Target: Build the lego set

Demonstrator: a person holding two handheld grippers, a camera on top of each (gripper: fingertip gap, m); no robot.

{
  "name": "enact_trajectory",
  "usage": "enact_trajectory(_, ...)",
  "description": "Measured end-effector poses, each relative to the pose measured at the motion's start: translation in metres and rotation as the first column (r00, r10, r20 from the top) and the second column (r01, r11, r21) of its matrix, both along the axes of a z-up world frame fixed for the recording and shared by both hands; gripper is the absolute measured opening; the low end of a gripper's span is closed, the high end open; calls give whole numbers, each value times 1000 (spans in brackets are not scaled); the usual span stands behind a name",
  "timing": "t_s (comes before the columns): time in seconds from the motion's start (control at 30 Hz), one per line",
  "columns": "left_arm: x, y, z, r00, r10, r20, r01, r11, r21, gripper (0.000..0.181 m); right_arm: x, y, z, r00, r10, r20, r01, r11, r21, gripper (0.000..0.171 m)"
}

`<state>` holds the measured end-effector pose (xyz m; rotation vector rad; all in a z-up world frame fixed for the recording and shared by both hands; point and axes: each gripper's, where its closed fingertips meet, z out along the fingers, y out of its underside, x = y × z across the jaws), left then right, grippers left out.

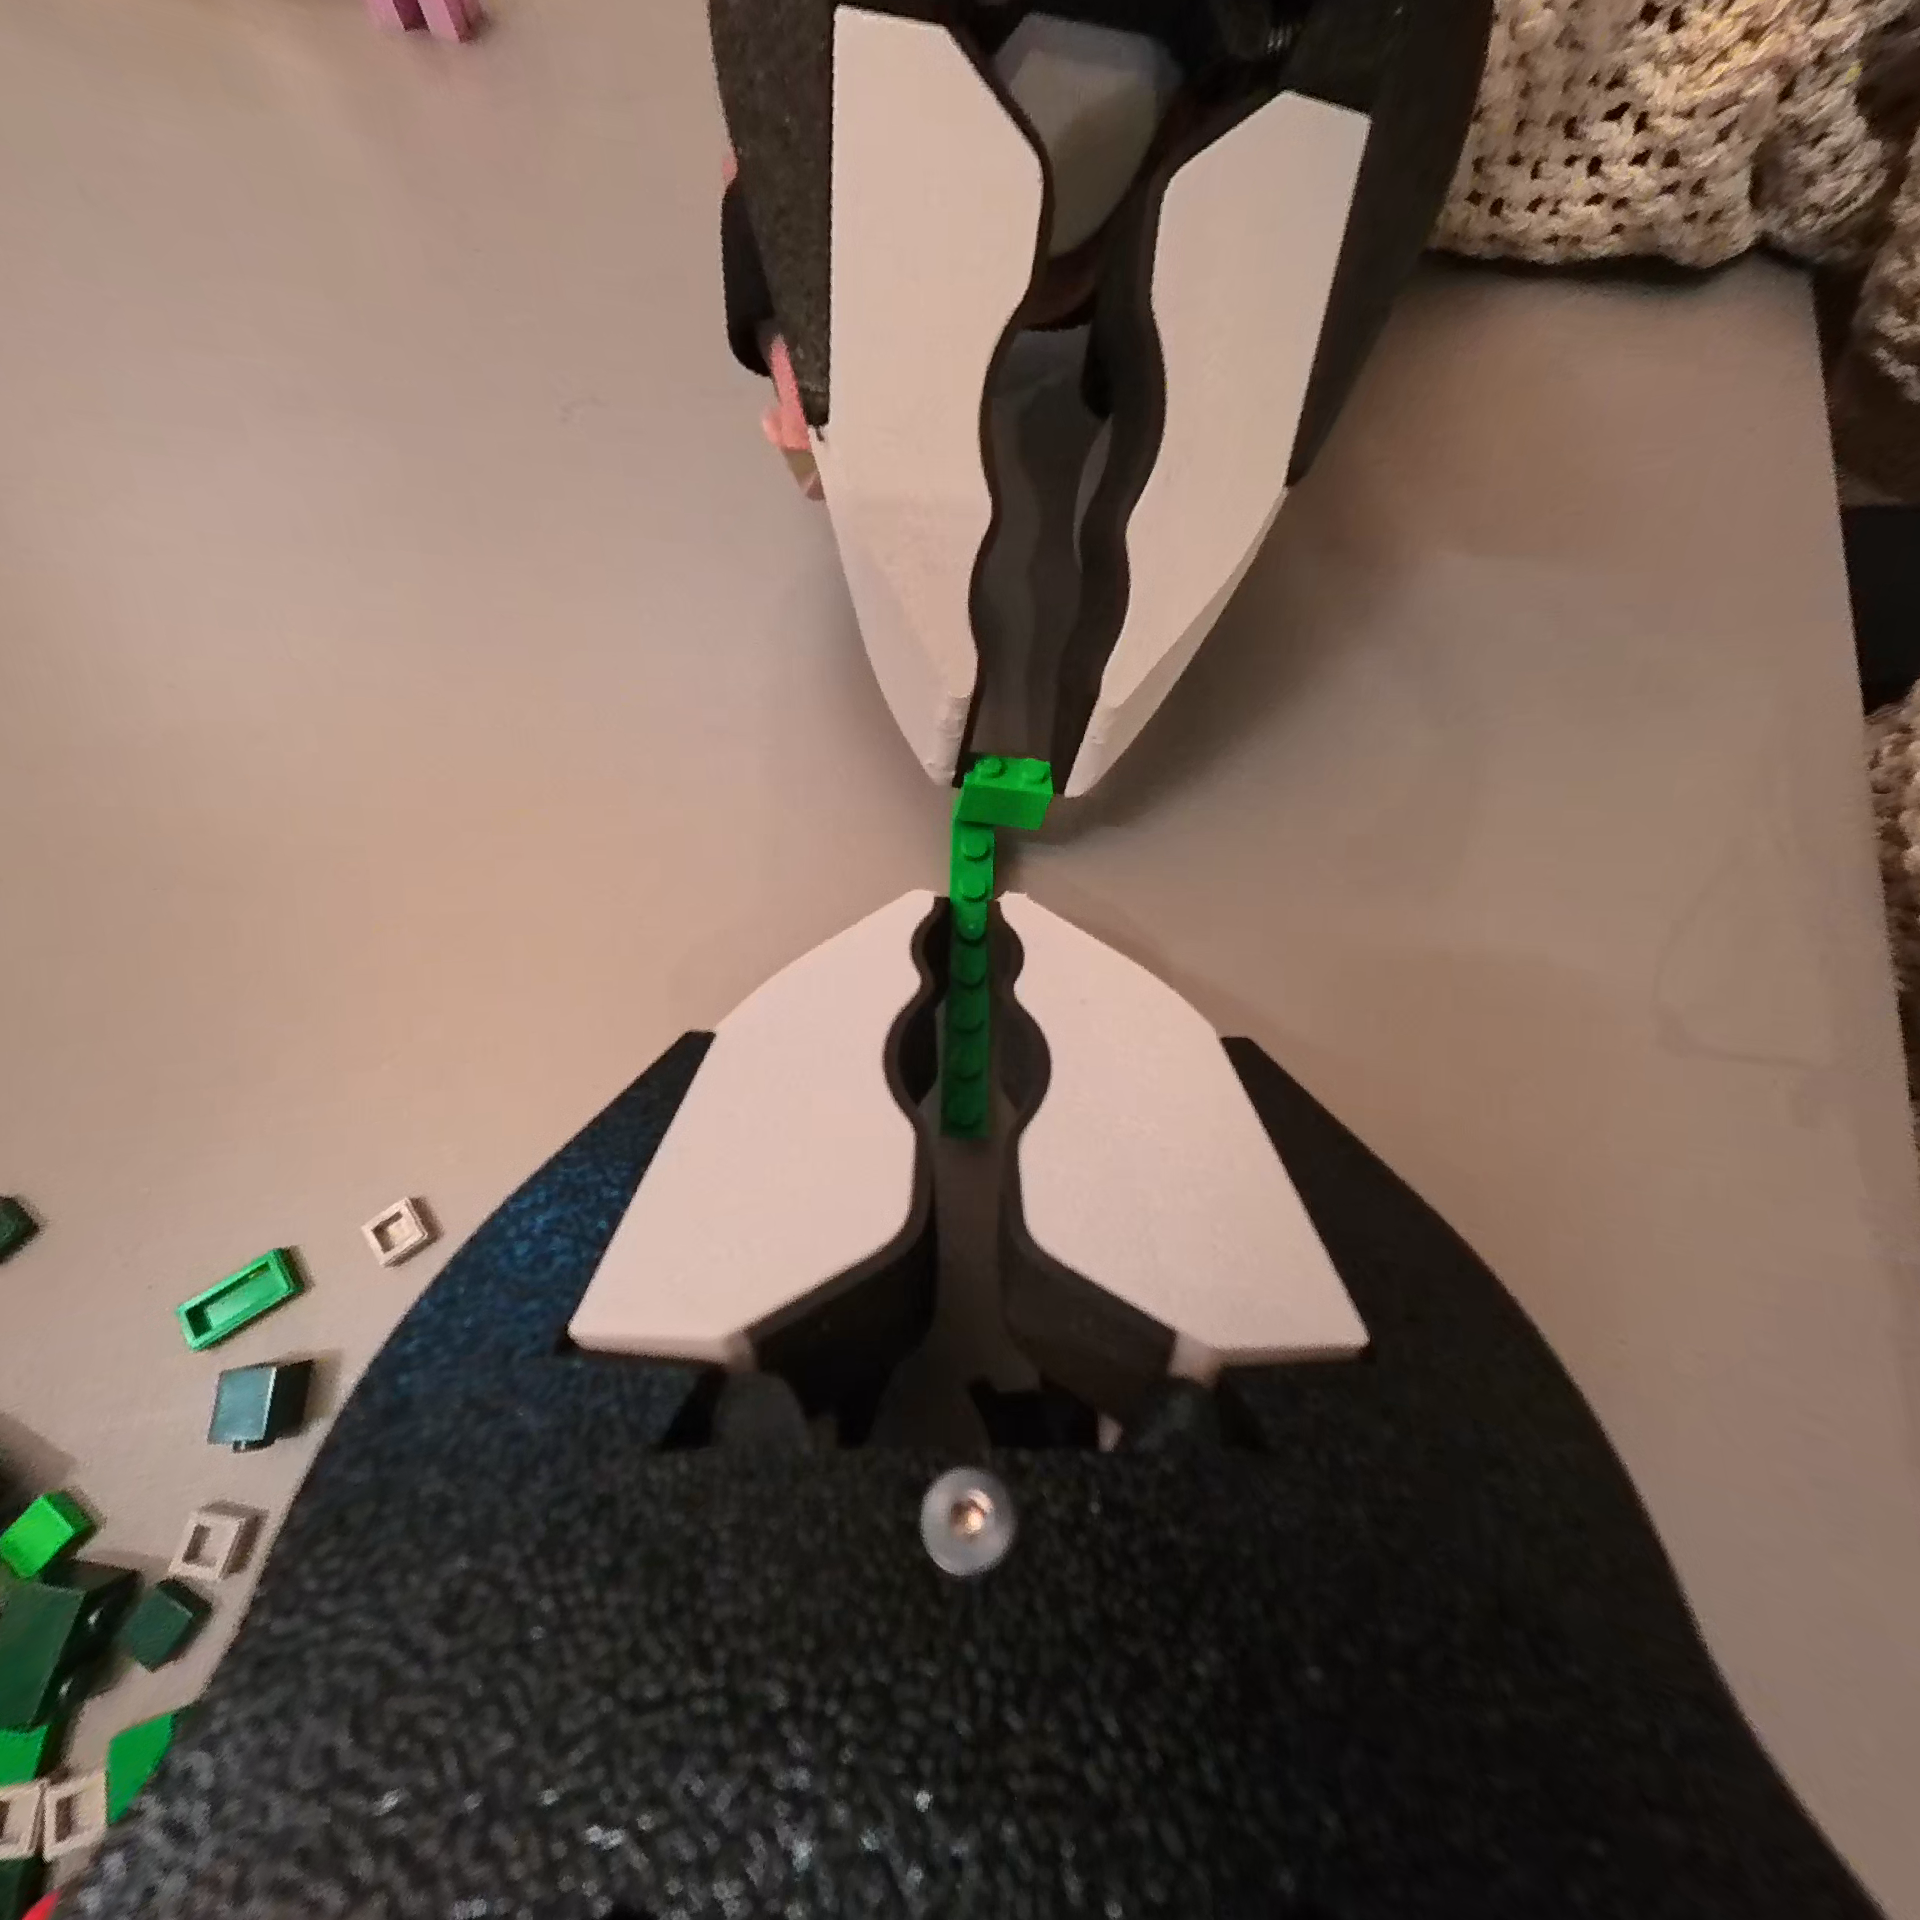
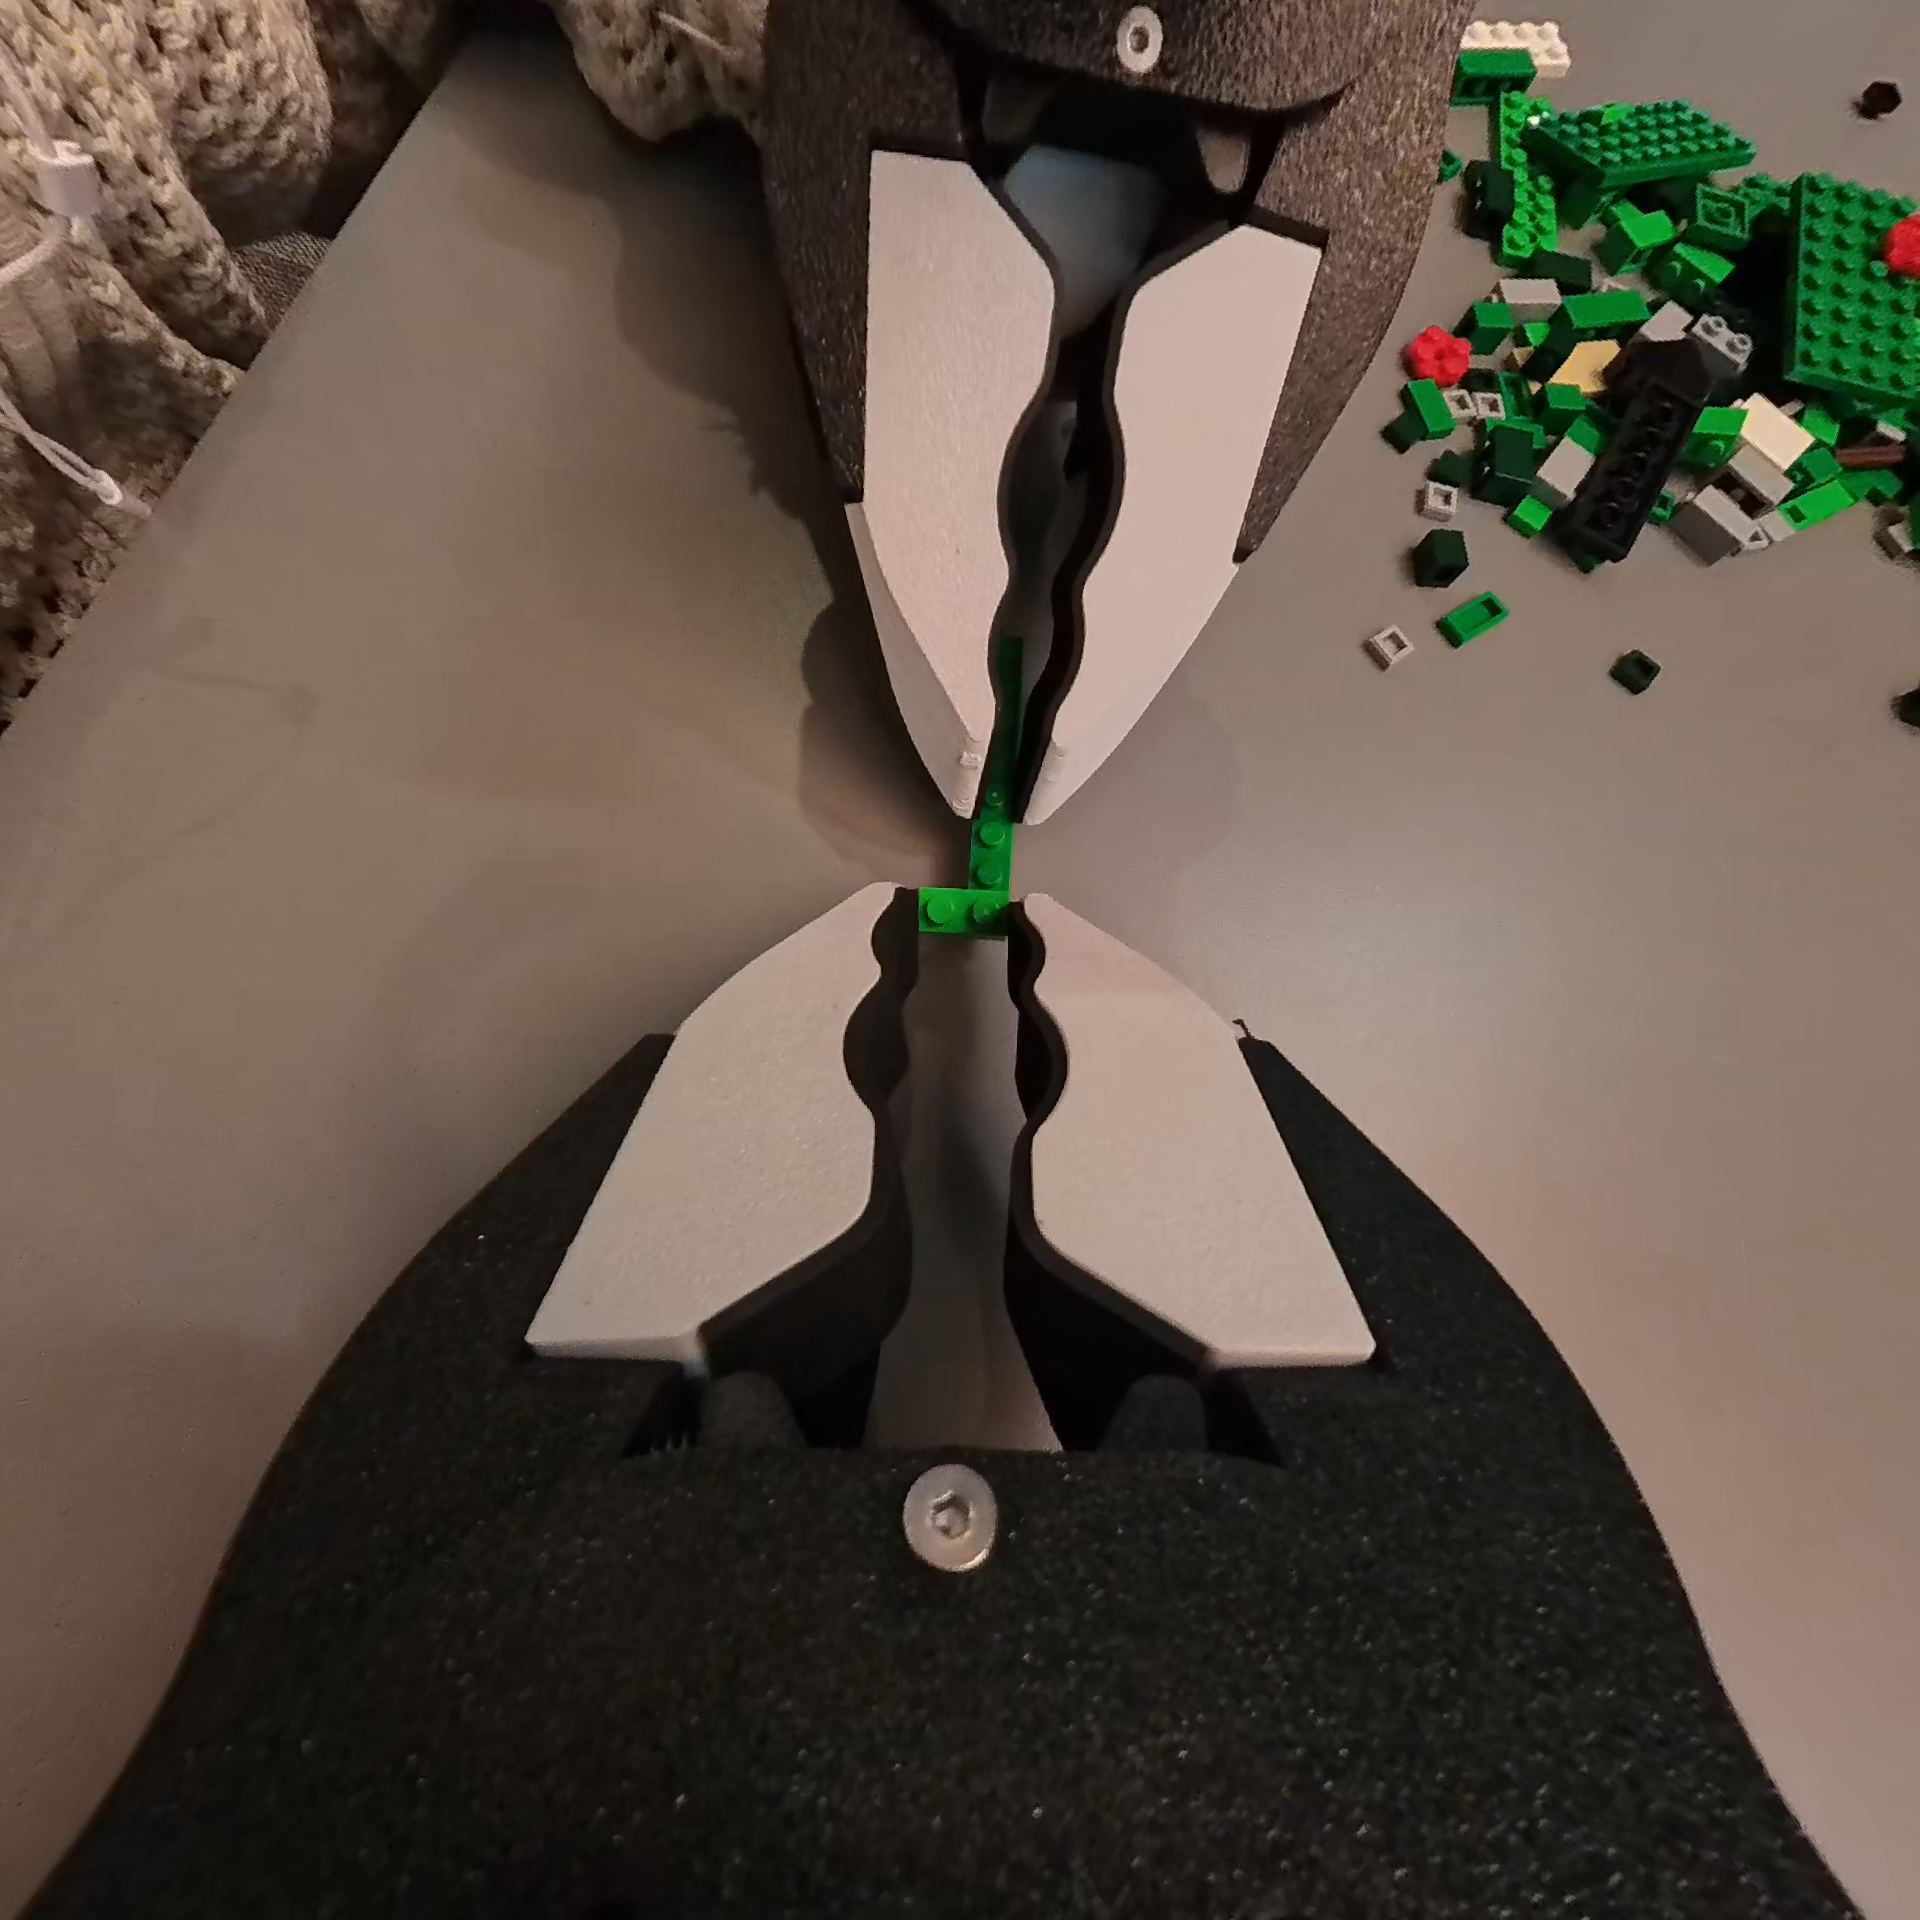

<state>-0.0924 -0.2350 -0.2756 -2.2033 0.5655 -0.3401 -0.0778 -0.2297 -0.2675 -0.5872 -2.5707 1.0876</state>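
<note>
Grey table (image 2: 416,727), matte and smooth. At one side, heap of loose bricks (image 2: 1621,343), mostly green, with grey, white, black and red pieces mixed in. Green baseplates (image 2: 1849,281) in that heap. Stray pieces just off the heap: green tile (image 1: 241,1297), grey tile (image 1: 397,1230), dark brick (image 1: 258,1405). Pink piece (image 1: 436,15) at the far edge. Crocheted blanket (image 1: 1642,125) bunched along another edge.

My left fingers (image 1: 790,1091) swallow most of the long green plate (image 1: 966,997). The brick pile (image 2: 1683,343) runs off the frame at the table's (image 2: 416,727) edge, small pieces unreadable.
</note>
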Motion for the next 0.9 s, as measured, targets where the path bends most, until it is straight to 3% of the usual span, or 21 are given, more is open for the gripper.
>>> enact_trajectory(0.03,0,0,0,1000,0,1,0,1000,-1,5,0,0,0,1000,0,-1,0,1000,1,16)
enact_trajectory(0.9,3,-1,-1,1000,-5,22,5,1000,-13,5,1,-1,0,1000,3,-11,-3,1000,23,16)
